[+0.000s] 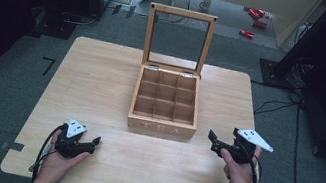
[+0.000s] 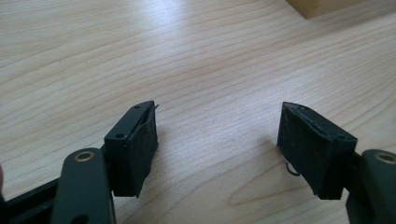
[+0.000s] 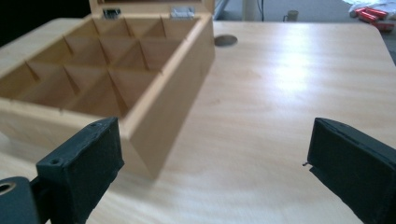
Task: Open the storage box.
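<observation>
The wooden tea box (image 1: 165,103) stands with its lid raised at the middle of the table (image 1: 97,80), toward the far edge, and its front right corner lies just beside the open, empty jaws of the right gripper (image 1: 224,144). The left gripper (image 1: 85,144), jaws also apart and empty, sits low near the front left corner, apparently resting on the wood, each hand gripping from behind.

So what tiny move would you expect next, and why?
Probably the right gripper eases toward the tea box. Its jaws stand open with nothing between them, beside the box's front corner; the lid stands upright and the compartments look empty.
</observation>
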